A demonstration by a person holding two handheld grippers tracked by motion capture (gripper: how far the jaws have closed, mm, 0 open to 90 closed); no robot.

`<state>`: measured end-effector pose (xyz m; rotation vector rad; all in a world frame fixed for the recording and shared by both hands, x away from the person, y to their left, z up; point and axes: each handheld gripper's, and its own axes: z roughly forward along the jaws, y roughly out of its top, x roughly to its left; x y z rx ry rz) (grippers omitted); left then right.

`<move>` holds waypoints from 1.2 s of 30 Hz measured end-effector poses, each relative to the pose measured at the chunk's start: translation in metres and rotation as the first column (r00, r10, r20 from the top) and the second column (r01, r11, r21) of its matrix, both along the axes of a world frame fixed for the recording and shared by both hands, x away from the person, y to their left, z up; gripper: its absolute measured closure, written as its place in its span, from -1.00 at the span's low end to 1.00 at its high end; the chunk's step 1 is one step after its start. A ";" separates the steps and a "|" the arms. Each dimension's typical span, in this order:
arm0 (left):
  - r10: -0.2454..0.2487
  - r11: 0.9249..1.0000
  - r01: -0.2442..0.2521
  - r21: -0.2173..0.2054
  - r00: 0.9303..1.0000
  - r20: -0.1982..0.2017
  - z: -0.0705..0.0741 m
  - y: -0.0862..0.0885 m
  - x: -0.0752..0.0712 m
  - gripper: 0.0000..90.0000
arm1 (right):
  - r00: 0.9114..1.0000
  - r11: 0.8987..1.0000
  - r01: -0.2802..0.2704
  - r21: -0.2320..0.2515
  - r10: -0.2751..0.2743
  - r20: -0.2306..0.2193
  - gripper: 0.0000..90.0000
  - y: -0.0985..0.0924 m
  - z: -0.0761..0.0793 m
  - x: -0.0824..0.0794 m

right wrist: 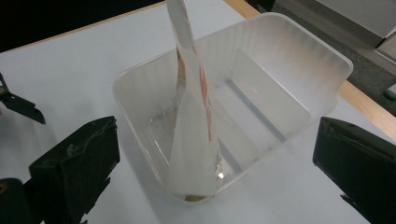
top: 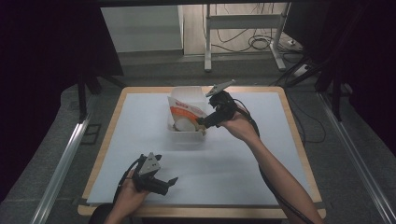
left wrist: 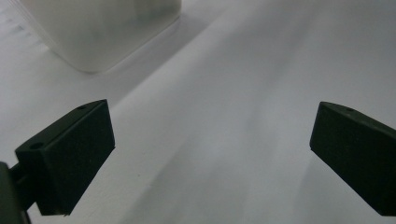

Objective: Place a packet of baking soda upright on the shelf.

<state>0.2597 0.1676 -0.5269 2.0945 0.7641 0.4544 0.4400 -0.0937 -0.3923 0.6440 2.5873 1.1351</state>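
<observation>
While our right gripper (top: 203,125) hovers with jaws spread wide and empty, the white-and-orange pouch (right wrist: 194,135) stands upright just ahead of it inside the translucent plastic tub (right wrist: 299,51). Our left gripper (top: 169,183), also agape, rests apart on the white tabletop (top: 233,163), a grey floor (top: 154,65) beyond.

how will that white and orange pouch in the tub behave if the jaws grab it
The pouch looks thin and twists along its length, so it is probably floppy and light. It stands on end against the translucent tub wall, so a nudge may tip it over.
</observation>
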 end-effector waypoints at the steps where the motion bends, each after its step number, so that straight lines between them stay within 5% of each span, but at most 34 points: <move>1: 0.001 1.000 -0.001 0.001 1.000 0.001 0.000 0.000 0.000 -1.00 | 1.000 1.000 -0.003 0.002 0.003 0.003 -0.99 -0.003 0.000 -0.002; 17: 0.003 1.000 -0.003 0.006 1.000 0.006 0.000 -0.001 -0.001 -1.00 | 1.000 1.000 0.022 0.020 -0.023 0.016 -0.99 -0.026 -0.008 -0.019; 36: -0.002 1.000 0.002 0.018 1.000 0.006 0.000 -0.003 -0.001 -0.99 | 0.998 0.998 0.048 0.032 -0.050 0.039 -0.99 -0.052 -0.035 -0.046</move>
